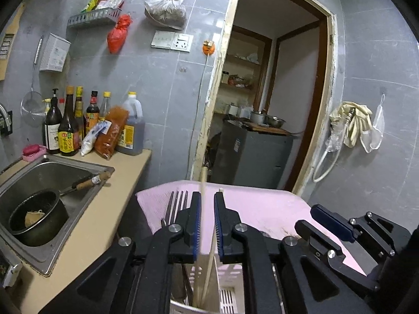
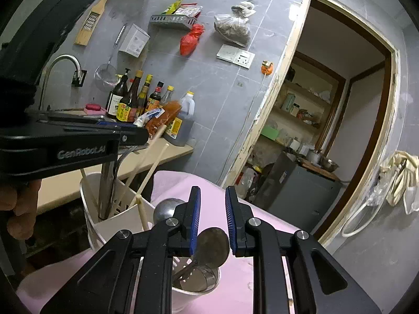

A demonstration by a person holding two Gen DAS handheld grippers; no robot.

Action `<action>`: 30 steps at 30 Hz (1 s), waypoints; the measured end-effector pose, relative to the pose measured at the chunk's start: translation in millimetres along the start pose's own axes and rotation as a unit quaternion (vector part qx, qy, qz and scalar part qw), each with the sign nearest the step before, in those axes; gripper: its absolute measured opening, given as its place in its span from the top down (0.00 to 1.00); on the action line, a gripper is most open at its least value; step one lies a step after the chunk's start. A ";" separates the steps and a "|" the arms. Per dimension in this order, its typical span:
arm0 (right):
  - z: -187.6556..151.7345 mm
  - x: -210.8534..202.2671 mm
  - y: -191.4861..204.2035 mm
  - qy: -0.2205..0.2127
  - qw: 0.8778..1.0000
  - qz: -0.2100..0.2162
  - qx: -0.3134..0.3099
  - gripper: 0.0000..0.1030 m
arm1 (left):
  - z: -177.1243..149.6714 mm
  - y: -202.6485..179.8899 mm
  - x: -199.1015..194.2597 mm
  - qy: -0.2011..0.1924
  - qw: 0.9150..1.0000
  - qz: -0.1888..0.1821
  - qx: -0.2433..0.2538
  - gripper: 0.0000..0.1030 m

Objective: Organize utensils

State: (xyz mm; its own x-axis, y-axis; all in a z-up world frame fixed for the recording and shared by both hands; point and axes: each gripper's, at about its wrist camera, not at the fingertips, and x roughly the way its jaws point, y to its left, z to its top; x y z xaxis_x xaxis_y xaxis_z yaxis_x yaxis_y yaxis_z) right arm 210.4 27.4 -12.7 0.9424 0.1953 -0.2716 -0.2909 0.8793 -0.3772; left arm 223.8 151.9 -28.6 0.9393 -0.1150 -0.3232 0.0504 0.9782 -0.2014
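1. The left gripper (image 1: 208,196) has its blue pads set narrowly apart. Two pale chopsticks (image 1: 201,183) stand upright in the gap; one lies along the left pad, and the pads do not clamp them.
2. The right gripper (image 2: 213,191) is a little wider. The bowl of a metal spoon (image 2: 213,246) shows between its jaws, just beyond the pads, and nothing is gripped.
3. In the right wrist view the left gripper's side reads "GenRobot.AI", and a hand (image 2: 18,204) holds it from below.
4. Under both grippers stands a white slotted utensil holder (image 2: 123,217) with compartments. The chopsticks lean in the rear part beside dark-handled utensils; the spoon stands bowl up in the nearer part. A second round metal bowl (image 2: 167,209) rises just beside it.
5. A fork (image 1: 179,201) points tines up just left of the left gripper's jaws.
6. The holder rests on a pink surface (image 1: 262,209).
7. On the counter is a steel sink (image 1: 86,167). In it sits a dark pot (image 1: 34,217) with something pale inside, and a wooden-handled tool (image 1: 89,180) lies across the rim.
8. Behind the sink stand sauce bottles (image 1: 68,125) and a jug (image 1: 131,128) of dark liquid with a yellow cap; their labels are too small to read.
9. A grey wall basket (image 1: 94,17) holds packets.
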 end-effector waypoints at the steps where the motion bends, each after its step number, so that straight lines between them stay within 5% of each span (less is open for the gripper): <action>1: 0.1 -0.9 -1.3 0.001 1.000 0.000 0.005 0.83 | 0.1 0.7 -1.9 0.003 1.000 -0.002 -0.003 0.86; 3: 0.1 -3.3 -6.5 0.006 1.000 0.000 0.021 0.81 | -0.2 3.6 -4.5 0.010 1.000 -0.006 -0.015 0.73; 8: 0.8 -8.6 -27.5 0.020 0.997 -0.009 0.074 0.71 | -3.8 9.7 -9.3 0.025 0.999 0.001 -0.035 0.64; 14: -5.9 -18.3 -53.0 0.029 0.991 -0.025 0.125 0.59 | -6.1 5.2 -21.1 0.036 0.999 0.005 -0.030 0.41; 16: -9.8 -22.1 -60.7 0.033 0.989 -0.029 0.140 0.53 | -5.8 0.1 -27.2 0.035 0.999 0.016 -0.025 0.23; 21: -22.2 -35.3 -82.0 0.043 0.982 -0.041 0.178 0.36 | -5.5 -10.1 -44.7 0.027 0.999 0.037 -0.026 0.02; 30: -47.0 -70.5 -123.9 0.056 0.971 -0.062 0.223 0.16 | -10.7 -40.6 -78.0 0.029 0.997 0.065 -0.003 0.00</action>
State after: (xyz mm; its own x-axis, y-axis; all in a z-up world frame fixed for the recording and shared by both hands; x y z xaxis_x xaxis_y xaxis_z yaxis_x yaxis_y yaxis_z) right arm 172.2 -115.6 11.5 0.9346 0.0502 -0.3522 -0.0533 0.9986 0.0011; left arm 144.9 119.2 -5.1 0.9168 0.0026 -0.3993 -0.0721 0.9846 -0.1592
